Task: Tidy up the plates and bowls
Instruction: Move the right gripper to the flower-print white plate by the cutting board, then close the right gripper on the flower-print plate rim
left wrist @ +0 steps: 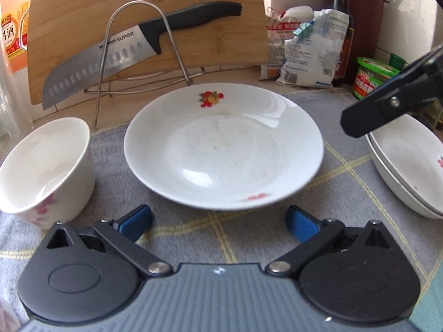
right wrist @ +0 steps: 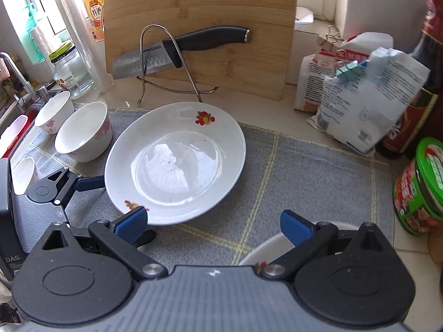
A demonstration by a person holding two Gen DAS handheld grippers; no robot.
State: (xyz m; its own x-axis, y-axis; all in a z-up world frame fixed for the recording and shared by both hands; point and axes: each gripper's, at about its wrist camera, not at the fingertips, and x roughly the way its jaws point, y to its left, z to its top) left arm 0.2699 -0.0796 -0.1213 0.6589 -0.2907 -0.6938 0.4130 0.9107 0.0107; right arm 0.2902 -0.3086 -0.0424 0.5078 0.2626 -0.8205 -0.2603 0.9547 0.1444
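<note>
1. Plate [left wrist: 223, 149] w/ fruit print lies flat on grey cloth [left wrist: 346, 193], mid table, just ahead of left gripper [left wrist: 218, 222]; its blue fingers [left wrist: 135, 221] spread wide, holding nothing.
2. Right gripper [right wrist: 213, 225] fingers [right wrist: 296, 228] also spread, empty; left tip overlaps plate's near rim in view, contact unclear.
3. Stacked plates [left wrist: 409, 166] at right: 2 rims visible, cut off by frame edge and partly behind right gripper's finger.
4. Bowls [right wrist: 83, 132]: 3 white w/ pink flowers at left in right wrist view; nearest one half hidden behind left gripper.
5. Knife [left wrist: 116, 55], 1, on wire rack against cutting board [left wrist: 138, 0].
</note>
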